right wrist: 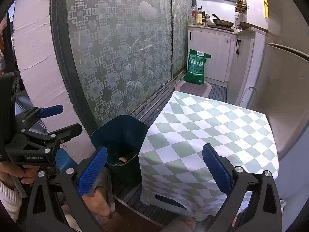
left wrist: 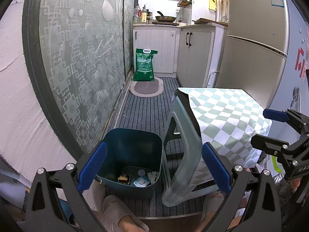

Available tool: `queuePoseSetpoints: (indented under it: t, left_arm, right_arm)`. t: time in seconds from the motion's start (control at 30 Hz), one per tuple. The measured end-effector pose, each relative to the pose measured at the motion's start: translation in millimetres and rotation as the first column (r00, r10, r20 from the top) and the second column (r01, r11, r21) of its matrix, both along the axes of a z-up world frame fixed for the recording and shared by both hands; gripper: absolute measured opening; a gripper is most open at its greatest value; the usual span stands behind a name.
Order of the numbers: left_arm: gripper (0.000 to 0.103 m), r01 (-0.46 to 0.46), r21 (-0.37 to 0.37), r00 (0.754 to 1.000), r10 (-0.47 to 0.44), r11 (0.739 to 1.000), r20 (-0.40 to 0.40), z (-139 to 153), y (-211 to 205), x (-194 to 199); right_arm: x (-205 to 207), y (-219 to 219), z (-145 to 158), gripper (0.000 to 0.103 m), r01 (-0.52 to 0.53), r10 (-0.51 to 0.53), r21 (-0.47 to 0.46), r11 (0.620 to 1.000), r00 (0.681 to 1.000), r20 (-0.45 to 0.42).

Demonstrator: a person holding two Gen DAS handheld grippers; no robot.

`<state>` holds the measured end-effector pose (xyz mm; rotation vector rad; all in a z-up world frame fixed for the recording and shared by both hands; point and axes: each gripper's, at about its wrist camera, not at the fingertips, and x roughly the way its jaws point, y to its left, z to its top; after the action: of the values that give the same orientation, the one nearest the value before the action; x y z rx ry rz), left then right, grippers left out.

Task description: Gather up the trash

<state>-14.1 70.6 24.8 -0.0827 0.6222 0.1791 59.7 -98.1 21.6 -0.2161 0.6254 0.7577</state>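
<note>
A dark teal trash bin [left wrist: 133, 154] stands on the striped floor mat, left of a stool. Inside it lie several bits of trash: a brown snack wrapper [left wrist: 123, 178], a white and blue packet [left wrist: 142, 181], a crumpled white piece [left wrist: 153, 175]. My left gripper [left wrist: 154, 168] hangs open above and in front of the bin, with nothing between its blue pads. My right gripper [right wrist: 154, 168] is open and empty too, over the checkered cloth [right wrist: 208, 135]. Each gripper shows in the other's view: right gripper [left wrist: 270, 127], left gripper [right wrist: 58, 119]. The bin [right wrist: 121, 135] shows there beside the cloth.
A grey plastic stool [left wrist: 179, 145] under the green and white checkered cloth [left wrist: 227, 116] stands right of the bin. A patterned glass sliding door [left wrist: 77, 67] runs along the left. Slippered feet [left wrist: 119, 212] are at the bottom. Green sack [left wrist: 144, 65], cabinets and fridge [left wrist: 255, 38] lie beyond.
</note>
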Motion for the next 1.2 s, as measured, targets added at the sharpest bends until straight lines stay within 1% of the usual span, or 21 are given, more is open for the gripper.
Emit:
queuePoseSetpoints:
  t: [1.2]
  left_arm:
    - [0.1,-0.003,0.002,1.0,0.003,1.0,0.003,-1,-6,-7]
  right_arm:
    - [-11,-3,-5,0.099,0.008,-0.008,0.0,1.0,1.0,0.001]
